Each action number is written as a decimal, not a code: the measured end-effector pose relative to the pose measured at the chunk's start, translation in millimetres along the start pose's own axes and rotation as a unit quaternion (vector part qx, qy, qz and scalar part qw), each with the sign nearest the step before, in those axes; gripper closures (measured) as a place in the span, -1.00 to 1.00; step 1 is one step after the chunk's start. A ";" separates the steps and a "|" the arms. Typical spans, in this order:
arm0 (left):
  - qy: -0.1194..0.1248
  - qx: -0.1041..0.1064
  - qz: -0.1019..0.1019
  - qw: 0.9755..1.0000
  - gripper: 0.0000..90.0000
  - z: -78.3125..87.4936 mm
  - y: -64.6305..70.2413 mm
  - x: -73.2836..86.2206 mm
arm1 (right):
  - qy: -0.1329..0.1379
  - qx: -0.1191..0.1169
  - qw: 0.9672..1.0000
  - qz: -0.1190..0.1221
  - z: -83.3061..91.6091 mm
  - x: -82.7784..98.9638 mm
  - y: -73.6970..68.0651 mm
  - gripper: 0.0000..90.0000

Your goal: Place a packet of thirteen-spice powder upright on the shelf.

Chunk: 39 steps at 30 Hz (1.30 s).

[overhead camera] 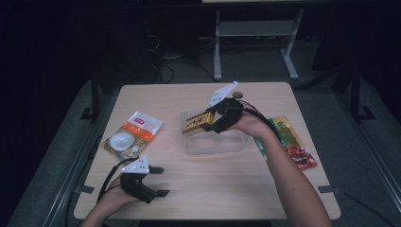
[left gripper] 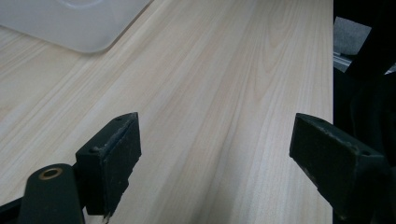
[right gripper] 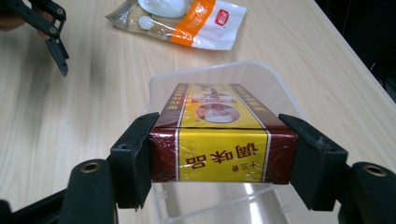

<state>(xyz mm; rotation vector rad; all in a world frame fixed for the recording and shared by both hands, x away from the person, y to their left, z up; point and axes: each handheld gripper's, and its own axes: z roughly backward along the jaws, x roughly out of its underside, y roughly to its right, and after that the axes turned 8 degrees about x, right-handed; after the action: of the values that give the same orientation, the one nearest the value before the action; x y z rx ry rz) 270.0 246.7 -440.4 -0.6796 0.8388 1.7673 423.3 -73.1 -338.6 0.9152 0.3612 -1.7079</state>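
Right gripper (right gripper: 223, 161) squeezes a red and yellow box (right gripper: 219, 133) by its two sides, over the clear tub (overhead camera: 215, 142). Chinese words 调味品 are on the box's yellow end. Left gripper (left gripper: 215, 158) is wide open over the table (left gripper: 224, 84), holding nothing. An orange and white bag (overhead camera: 132, 134) lies near it, left of the tub

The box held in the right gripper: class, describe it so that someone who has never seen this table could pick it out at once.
Start at the wooden table and find the clear plastic tub near its middle. Just above the tub's left end, the right gripper clamps a flat box by its sides. Unlike the soft packets lying either side of the tub, it is a rigid carton, dark red with a yellow panel and printed characters.
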 end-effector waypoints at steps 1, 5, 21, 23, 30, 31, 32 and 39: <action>0.000 0.000 0.000 1.000 -0.65 -0.1 0.0 0.0 | 0.001 0.000 1.000 -0.001 -0.8 -1.0 -0.5 -0.29; 0.000 0.002 0.000 1.000 -0.65 -0.1 0.0 0.3 | 0.003 0.000 1.000 0.001 -3.5 -2.9 0.4 -0.29; -0.003 0.006 0.002 1.000 -0.65 -1.8 0.2 0.6 | 0.013 -0.009 1.000 0.011 -12.5 -18.3 0.6 -0.29; -0.004 0.006 0.001 1.000 -0.65 -1.7 0.4 0.6 | 0.010 -0.009 1.000 0.012 -13.8 -22.3 0.2 -0.29; -0.003 0.008 0.002 1.000 -0.65 -1.9 0.0 0.6 | 0.013 -0.014 1.000 0.021 -21.5 -29.4 1.3 -0.29; -0.003 0.008 0.002 1.000 -0.65 -2.1 0.0 0.6 | 0.012 -0.015 1.000 0.022 -23.0 -31.2 0.8 -0.29; -0.004 0.009 0.001 1.000 -0.65 -2.3 -0.1 0.6 | 0.013 -0.016 1.000 0.023 -24.3 -32.8 0.5 -0.29; -0.005 0.011 0.004 1.000 -0.65 -3.2 0.6 0.7 | 0.021 -0.019 0.999 0.028 -32.6 -41.5 0.3 -0.29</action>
<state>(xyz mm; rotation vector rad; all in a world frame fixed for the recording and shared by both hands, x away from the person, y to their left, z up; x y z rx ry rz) 269.4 244.4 -442.7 -0.6525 0.8538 1.7643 440.1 -23.9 -329.7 0.9259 0.3913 -1.6268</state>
